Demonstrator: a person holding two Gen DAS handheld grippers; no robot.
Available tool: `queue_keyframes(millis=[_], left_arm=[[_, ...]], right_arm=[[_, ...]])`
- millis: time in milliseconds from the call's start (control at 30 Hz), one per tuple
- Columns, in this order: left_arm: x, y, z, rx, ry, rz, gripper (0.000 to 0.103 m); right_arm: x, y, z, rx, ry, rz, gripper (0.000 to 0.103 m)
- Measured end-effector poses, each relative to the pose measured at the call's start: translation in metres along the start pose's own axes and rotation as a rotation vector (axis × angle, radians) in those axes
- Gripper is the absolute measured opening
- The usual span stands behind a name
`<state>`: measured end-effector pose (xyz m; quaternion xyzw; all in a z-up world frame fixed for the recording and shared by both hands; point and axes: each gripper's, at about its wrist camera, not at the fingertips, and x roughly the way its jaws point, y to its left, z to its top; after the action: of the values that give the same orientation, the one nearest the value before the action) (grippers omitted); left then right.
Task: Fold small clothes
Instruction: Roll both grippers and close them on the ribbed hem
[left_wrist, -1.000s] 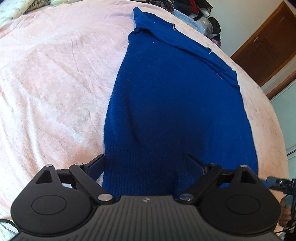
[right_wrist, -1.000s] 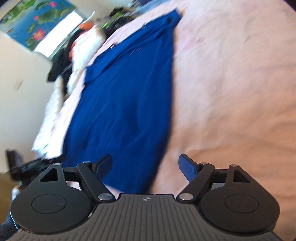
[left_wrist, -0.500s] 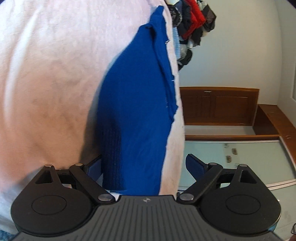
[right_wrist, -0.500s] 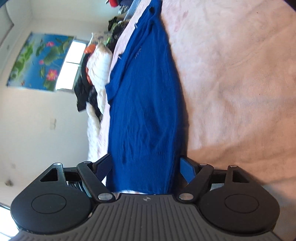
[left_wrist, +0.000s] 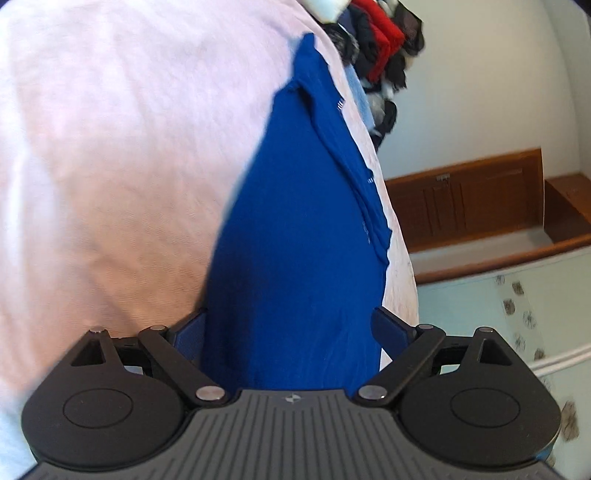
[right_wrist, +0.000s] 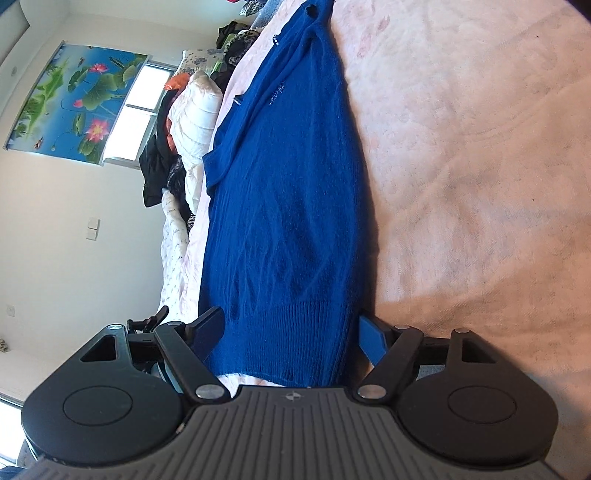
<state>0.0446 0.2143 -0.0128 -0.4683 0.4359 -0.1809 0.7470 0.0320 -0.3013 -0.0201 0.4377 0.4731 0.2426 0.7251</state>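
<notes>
Nearest you, both tools have rolled onto their sides within the last second. Your left tool (left_wrist: 291, 328) and right tool (right_wrist: 291, 328) each stand released, fingers wide on either side of the ribbed hem of the dark blue knitted sweater (right_wrist: 288, 206), not pinching it yet. Beyond, the sweater lies flat on the pale pink bed blanket (right_wrist: 461, 147), sleeves folded in, so a hem-to-collar fold looks next.

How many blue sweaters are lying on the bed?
1. The blue sweater lies stretched out on the pink bedspread, its ribbed hem nearest both grippers. The clothes pile beyond it may hide others.
</notes>
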Motion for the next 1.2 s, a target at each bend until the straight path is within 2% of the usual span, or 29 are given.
queue_keyframes(millis=[233, 333, 400, 500, 667, 700, 800, 900, 1100, 1133, 1167, 1200], left_arm=[[0.012, -0.001, -0.025, 0.03, 0.235, -0.101, 0.094], [0.009, 0.001, -0.027, 0.024, 0.229, -0.073, 0.093], [0.006, -0.002, -0.02, 0.01, 0.176, -0.014, 0.093], [0.005, -0.011, -0.013, 0.054, 0.143, 0.024, 0.093], [0.027, -0.008, -0.025, 0.038, 0.264, -0.072, 0.093], [0.027, -0.01, -0.027, 0.047, 0.253, -0.074, 0.093], [0.028, -0.005, -0.027, -0.012, 0.232, -0.113, 0.093], [0.022, -0.004, -0.026, -0.009, 0.229, -0.095, 0.093], [0.029, -0.009, -0.028, 0.011, 0.256, -0.097, 0.093], [0.029, -0.01, -0.03, 0.019, 0.251, -0.082, 0.093], [0.029, -0.012, -0.031, 0.028, 0.246, -0.069, 0.093], [0.029, -0.014, -0.031, 0.031, 0.242, -0.054, 0.093]], right_arm=[[-0.006, -0.002, -0.005, -0.007, 0.005, 0.006, 0.081], [-0.005, -0.002, -0.003, -0.005, 0.014, 0.001, 0.081], [-0.003, 0.0, -0.002, -0.007, 0.02, -0.004, 0.081], [-0.003, 0.0, -0.002, -0.008, 0.023, -0.007, 0.082], [-0.009, -0.008, 0.0, 0.048, -0.024, 0.042, 0.08], [-0.01, -0.01, 0.0, 0.06, -0.032, 0.046, 0.08], [-0.008, -0.008, 0.002, 0.065, -0.022, 0.025, 0.079], [-0.004, -0.003, 0.004, 0.049, 0.015, -0.008, 0.079], [0.026, 0.016, -0.004, -0.007, 0.156, -0.047, 0.061], [0.029, 0.018, -0.005, -0.015, 0.158, -0.055, 0.052], [0.03, 0.017, -0.005, -0.006, 0.149, -0.066, 0.034], [0.03, 0.015, -0.004, 0.007, 0.138, -0.085, 0.011]])
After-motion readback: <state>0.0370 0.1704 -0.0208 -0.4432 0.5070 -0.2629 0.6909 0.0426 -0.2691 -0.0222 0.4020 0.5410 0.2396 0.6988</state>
